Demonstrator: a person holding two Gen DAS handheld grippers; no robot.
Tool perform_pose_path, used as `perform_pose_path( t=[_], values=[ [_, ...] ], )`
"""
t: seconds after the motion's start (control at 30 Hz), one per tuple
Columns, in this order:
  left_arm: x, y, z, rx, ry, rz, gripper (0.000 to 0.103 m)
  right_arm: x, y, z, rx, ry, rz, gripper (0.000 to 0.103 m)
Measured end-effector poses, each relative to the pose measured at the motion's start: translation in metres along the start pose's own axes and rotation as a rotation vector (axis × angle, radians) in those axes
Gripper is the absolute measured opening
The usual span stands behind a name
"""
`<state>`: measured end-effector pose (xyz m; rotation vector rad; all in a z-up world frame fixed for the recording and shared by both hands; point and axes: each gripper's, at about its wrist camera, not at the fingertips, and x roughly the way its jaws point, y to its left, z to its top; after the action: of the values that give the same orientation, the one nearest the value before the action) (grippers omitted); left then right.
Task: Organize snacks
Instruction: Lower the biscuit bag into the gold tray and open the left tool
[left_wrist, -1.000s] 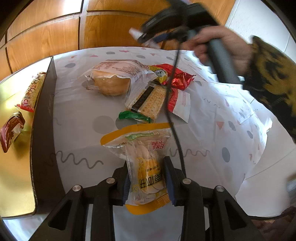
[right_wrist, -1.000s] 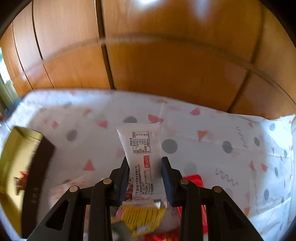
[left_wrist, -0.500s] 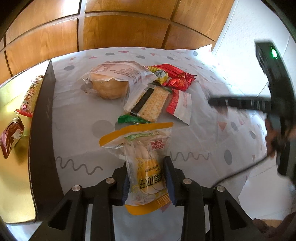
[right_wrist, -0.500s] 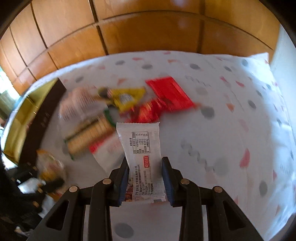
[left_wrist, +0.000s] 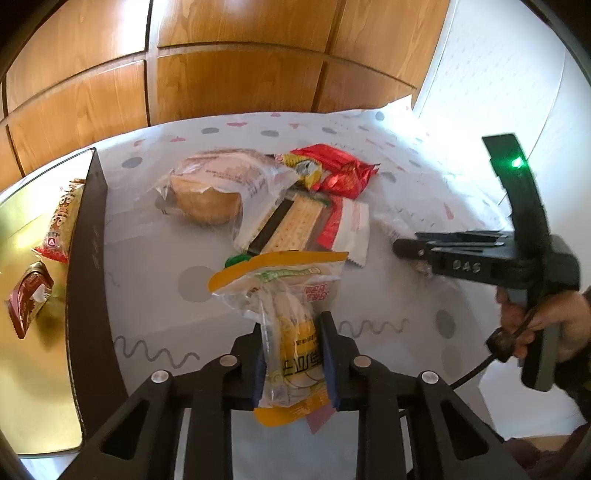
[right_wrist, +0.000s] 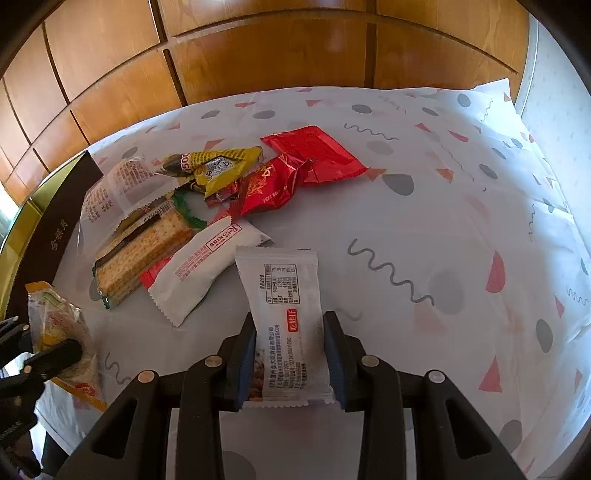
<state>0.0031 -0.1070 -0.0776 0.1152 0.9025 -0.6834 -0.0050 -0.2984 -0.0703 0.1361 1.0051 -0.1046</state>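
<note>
A counter (right_wrist: 424, 221) covered by a patterned cloth is backed by wooden panelling; a gold tray (left_wrist: 22, 369) with a dark rim is set at its left edge. Loose snacks are piled mid-counter. Both packets should be carried level over the dark rim and released low inside the tray, clear of the two packets already lying there. The left hand-held gripper (left_wrist: 295, 354) is pinched tight on a yellow-edged clear packet (left_wrist: 291, 314). The right hand-held gripper (right_wrist: 290, 354) is clamped on a white wrapped bar (right_wrist: 284, 302), held above the cloth.
</note>
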Motion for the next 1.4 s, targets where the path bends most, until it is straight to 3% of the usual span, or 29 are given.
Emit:
perform_pose_path(
  t=[0.13,0.23,0.4,0.63,0.8,0.93,1.0,1.07,1.17,1.33,1.4],
  values=[
    [-0.014,0.007,0.004,-0.061,-0.022,-0.058,0.024,0.001,0.003,0.001,-0.007,-0.009,-0.008,0.035],
    [-0.039,0.017,0.014,-0.137,-0.081,-0.107,0.024,0.002,0.003,0.002,-0.006,-0.011,-0.006,0.035],
    [-0.086,0.049,0.033,-0.226,-0.182,-0.067,0.024,0.002,0.003,0.002,-0.010,-0.014,-0.006,0.035],
    [-0.115,0.118,0.052,-0.332,-0.198,0.114,0.025,0.002,0.004,0.003,-0.013,-0.018,-0.012,0.035],
    [-0.098,0.175,0.065,-0.378,-0.120,0.281,0.025,0.003,0.005,0.004,-0.014,-0.019,-0.014,0.035],
    [-0.071,0.205,0.074,-0.376,-0.053,0.358,0.025,0.003,0.005,0.004,-0.014,-0.019,-0.015,0.035],
    [-0.060,0.211,0.075,-0.363,-0.048,0.375,0.036,0.002,0.005,0.004,-0.015,-0.020,-0.014,0.035],
    [-0.053,0.216,0.078,-0.367,-0.046,0.436,0.058,0.002,0.006,0.004,-0.017,-0.021,-0.016,0.035],
    [-0.057,0.216,0.076,-0.414,-0.081,0.427,0.061,0.003,0.006,0.004,-0.019,-0.026,-0.014,0.036],
    [-0.075,0.195,0.069,-0.419,-0.126,0.493,0.062,0.003,0.007,0.004,-0.022,-0.032,-0.020,0.036],
    [-0.084,0.181,0.063,-0.404,-0.153,0.515,0.068,0.003,0.007,0.004,-0.023,-0.036,-0.022,0.036]
  ],
)
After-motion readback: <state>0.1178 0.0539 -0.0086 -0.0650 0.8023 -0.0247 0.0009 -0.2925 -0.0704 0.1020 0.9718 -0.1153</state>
